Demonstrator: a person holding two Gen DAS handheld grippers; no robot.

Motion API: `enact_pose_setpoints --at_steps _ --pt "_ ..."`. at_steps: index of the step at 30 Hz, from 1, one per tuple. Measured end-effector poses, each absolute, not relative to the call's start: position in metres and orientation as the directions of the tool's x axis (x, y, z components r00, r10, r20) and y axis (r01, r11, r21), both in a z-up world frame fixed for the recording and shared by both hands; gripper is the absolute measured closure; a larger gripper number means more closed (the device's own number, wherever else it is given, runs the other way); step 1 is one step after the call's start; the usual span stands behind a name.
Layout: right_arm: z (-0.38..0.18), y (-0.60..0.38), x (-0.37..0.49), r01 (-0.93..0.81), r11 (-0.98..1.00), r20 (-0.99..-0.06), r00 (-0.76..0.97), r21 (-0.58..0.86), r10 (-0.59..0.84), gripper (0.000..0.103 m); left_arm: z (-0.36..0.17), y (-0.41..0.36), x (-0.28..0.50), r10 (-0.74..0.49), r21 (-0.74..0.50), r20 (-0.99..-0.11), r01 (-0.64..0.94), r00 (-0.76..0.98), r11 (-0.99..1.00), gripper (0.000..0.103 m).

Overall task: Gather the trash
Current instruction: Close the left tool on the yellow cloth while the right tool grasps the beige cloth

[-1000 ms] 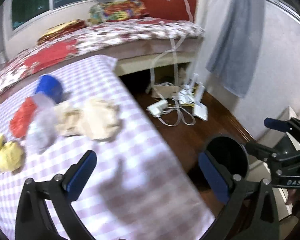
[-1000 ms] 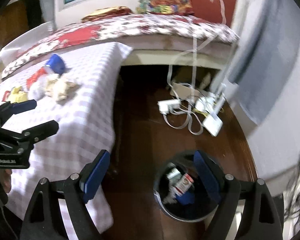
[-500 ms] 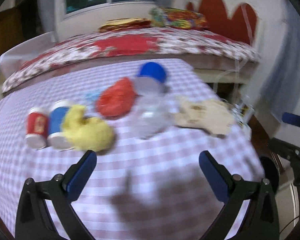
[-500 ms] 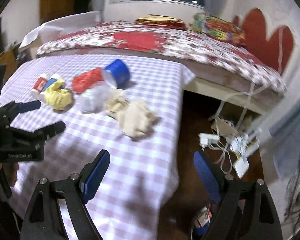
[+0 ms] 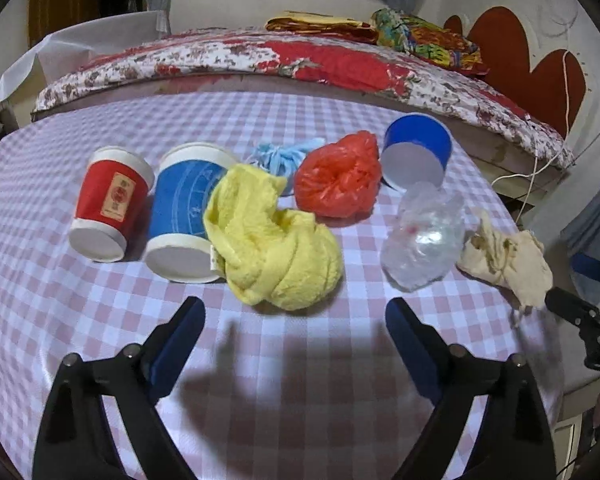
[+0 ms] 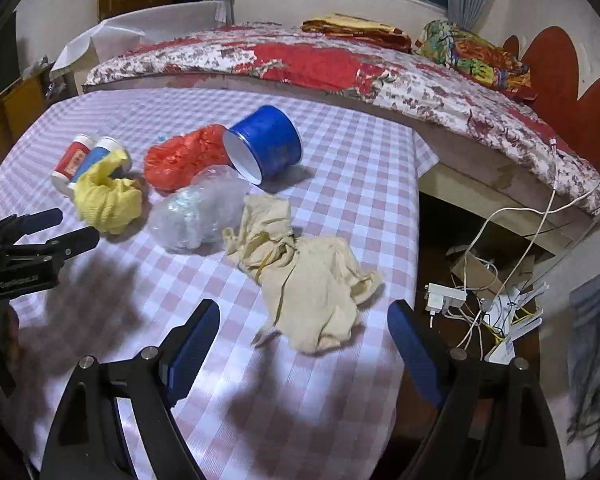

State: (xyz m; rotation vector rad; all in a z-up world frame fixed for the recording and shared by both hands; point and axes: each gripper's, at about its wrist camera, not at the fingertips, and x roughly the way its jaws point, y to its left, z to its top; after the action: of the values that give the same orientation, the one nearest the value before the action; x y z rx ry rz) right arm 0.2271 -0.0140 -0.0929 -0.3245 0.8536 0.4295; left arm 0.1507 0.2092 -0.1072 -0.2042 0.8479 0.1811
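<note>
On the pink checked table (image 5: pixel 300 380) lie a red paper cup (image 5: pixel 108 196), a blue paper cup (image 5: pixel 188 216), a yellow cloth (image 5: pixel 276 240), a red plastic bag (image 5: pixel 340 176), a blue tub (image 5: pixel 416 156), a clear plastic bag (image 5: pixel 424 236) and a crumpled beige cloth (image 6: pixel 308 280). My left gripper (image 5: pixel 292 316) hovers just short of the yellow cloth; its jaws are closing, with nothing between them. My right gripper (image 6: pixel 302 316) is open over the near end of the beige cloth, whose lower folds lie between the fingers without touching the pads.
A small light-blue wad (image 5: pixel 280 156) sits behind the yellow cloth. A bed with a floral quilt (image 6: pixel 340 64) runs along the table's far side. Off the table's right edge, a power adapter and tangled cables (image 6: pixel 460 300) lie on the dark floor.
Both views have swung left from the floor and the black bin onto the table's trash. The bin has left view. The left jaws stand slightly narrower.
</note>
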Motion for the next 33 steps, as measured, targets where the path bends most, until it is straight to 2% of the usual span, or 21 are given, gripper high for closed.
enact_pose_setpoints --at_steps 17,21,26,28,33 --pt "-0.133 -0.004 0.277 -0.473 0.877 -0.830 0.518 -0.080 0.204 0.017 -0.115 0.215 0.192 0.064 -0.110 -0.784 -0.239 0.617 0.965 0.012" --pt "-0.133 -0.004 0.280 -0.482 0.875 -0.833 0.496 -0.031 0.244 0.035 -0.117 0.219 0.196 0.071 -0.109 -0.788 -0.252 0.611 0.961 0.025" --pt "-0.131 -0.004 0.273 -0.482 0.876 -0.827 0.498 -0.013 0.261 0.052 -0.117 0.222 0.191 0.049 -0.134 -0.777 -0.241 0.627 0.961 0.045" --pt "-0.129 -0.007 0.270 -0.476 0.880 -0.822 0.501 -0.001 0.270 0.055 -0.115 0.221 0.186 0.044 -0.138 -0.769 -0.234 0.637 0.962 0.050" --pt "-0.123 -0.014 0.261 -0.463 0.886 -0.811 0.516 0.008 0.276 0.060 -0.112 0.215 0.174 0.024 -0.146 -0.762 -0.207 0.647 0.967 0.054"
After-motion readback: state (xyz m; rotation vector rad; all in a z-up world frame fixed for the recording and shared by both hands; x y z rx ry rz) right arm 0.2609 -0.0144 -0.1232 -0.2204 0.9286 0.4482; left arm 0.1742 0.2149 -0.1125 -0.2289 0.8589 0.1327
